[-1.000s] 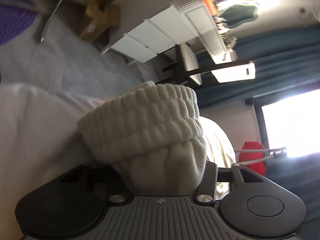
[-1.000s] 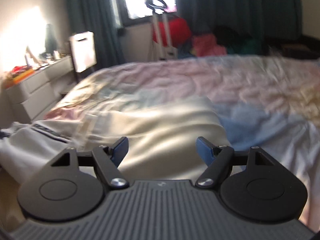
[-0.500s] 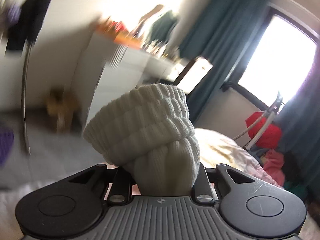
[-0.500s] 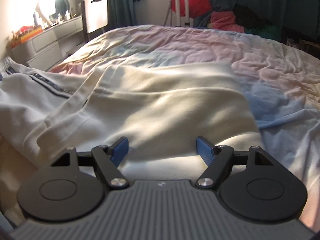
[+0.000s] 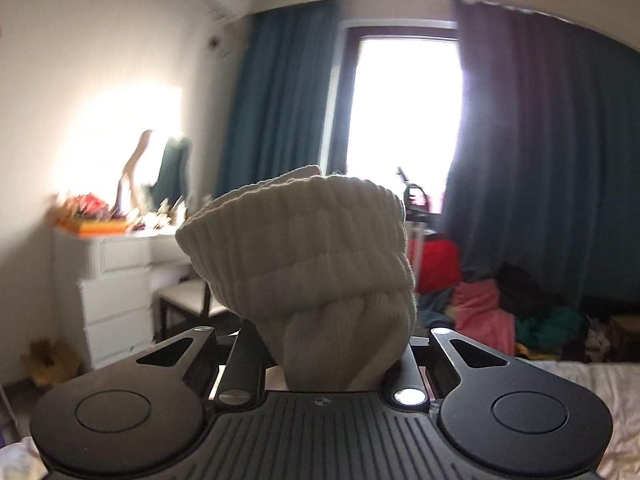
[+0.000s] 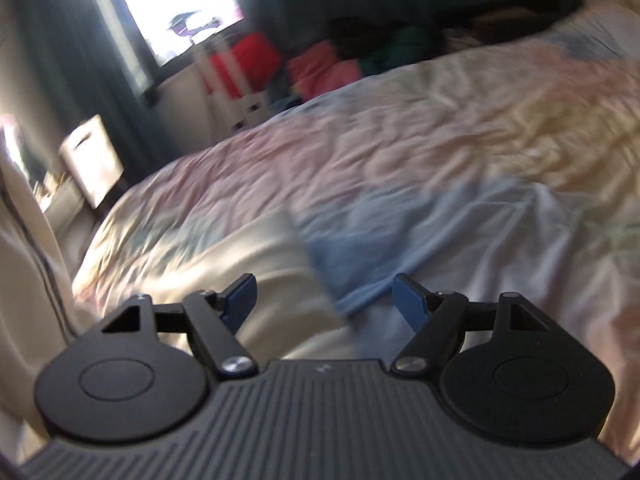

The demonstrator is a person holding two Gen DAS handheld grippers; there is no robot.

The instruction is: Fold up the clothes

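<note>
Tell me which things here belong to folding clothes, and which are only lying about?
Job: cream ribbed knit in left gripper; cream garment on bed; open right gripper.
Lying about: white dresser; clothes pile; curtains.

Left gripper (image 5: 340,356): raised, level, jaws clamped on a knit bundle. Right gripper (image 6: 324,300): tilted, jaws spread wide, holding nothing.

Both wrist views face window (image 5: 404,108), share red bundle (image 6: 244,58).
</note>
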